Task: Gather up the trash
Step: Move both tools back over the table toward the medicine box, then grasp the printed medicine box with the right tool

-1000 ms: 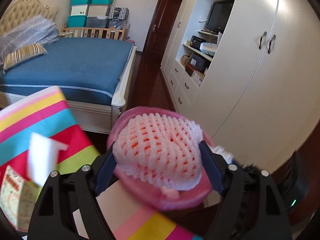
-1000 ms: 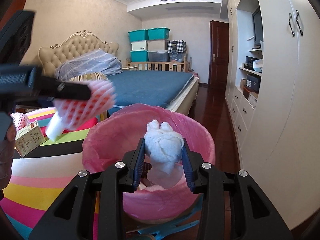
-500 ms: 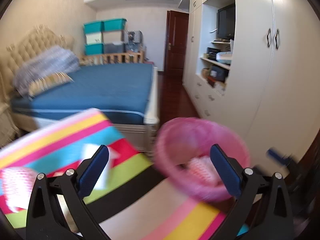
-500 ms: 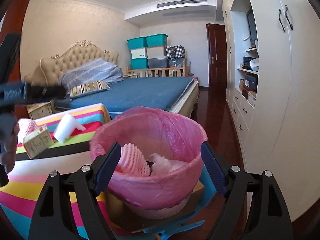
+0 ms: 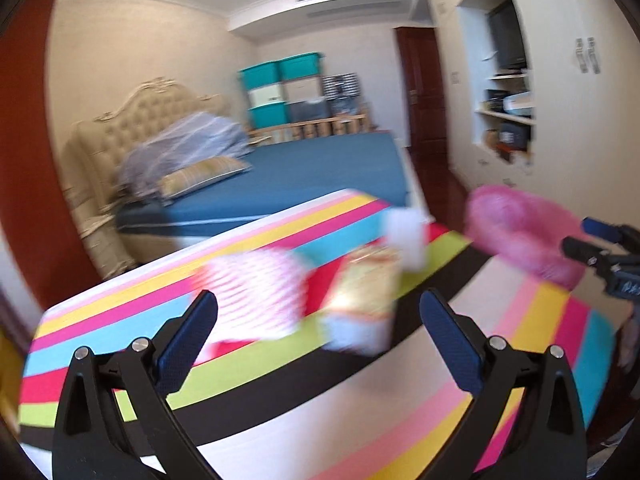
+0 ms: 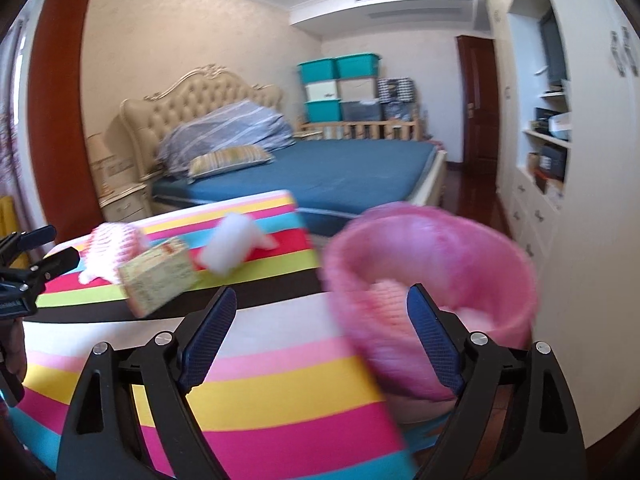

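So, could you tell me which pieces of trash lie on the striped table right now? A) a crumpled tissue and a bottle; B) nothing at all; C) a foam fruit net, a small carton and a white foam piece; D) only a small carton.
C: the foam fruit net, the small carton and the white foam piece all lie on the striped table, outside the pink-lined bin.

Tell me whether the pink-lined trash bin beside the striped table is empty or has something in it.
Not empty. The right wrist view looks into the pink-lined trash bin: a pink foam net and something white lie inside, though blurred.
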`<state>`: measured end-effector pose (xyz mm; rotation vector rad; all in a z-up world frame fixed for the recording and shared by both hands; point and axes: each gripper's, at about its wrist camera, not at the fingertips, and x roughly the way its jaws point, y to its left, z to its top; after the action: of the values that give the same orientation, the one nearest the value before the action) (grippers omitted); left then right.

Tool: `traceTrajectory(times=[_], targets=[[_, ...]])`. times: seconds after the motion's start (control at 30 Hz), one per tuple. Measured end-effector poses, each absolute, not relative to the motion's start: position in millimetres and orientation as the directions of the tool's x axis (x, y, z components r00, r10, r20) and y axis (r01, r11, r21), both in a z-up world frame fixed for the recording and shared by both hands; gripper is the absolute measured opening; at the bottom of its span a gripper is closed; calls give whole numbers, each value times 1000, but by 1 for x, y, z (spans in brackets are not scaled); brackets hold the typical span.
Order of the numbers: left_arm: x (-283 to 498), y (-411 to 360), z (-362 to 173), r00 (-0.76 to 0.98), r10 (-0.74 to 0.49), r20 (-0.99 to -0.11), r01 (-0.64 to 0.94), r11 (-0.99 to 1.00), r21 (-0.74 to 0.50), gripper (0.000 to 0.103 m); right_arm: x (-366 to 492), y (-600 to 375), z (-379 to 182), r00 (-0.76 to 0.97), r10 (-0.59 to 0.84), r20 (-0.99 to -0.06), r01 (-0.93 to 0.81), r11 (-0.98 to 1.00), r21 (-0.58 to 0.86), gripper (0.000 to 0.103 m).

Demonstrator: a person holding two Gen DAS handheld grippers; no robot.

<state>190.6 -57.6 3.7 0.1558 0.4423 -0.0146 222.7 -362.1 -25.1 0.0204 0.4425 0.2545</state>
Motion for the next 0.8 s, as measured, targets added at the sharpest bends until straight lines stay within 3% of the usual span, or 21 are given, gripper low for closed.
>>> traceTrajectory(times=[0.3,0.5,0.67,0.8], targets=[[157,57,-20,863,225,-453,-171,973,157,98,222,-253,-28,802,345,-487,-367,929,54,85],[147,87,-35,836,242,-492,-206,970,127,98,228,-194,-33,783,336,-523,-386,923,15,85],[134,100,-30,868,192,-457,-201,979,29,98,249,-164,-37,776,277,-567,-313,949,34,85],[127,97,-27,884,199,-423,-206,978,30,98,267,-143,-43,778,196,-596,-237,971,10,85]])
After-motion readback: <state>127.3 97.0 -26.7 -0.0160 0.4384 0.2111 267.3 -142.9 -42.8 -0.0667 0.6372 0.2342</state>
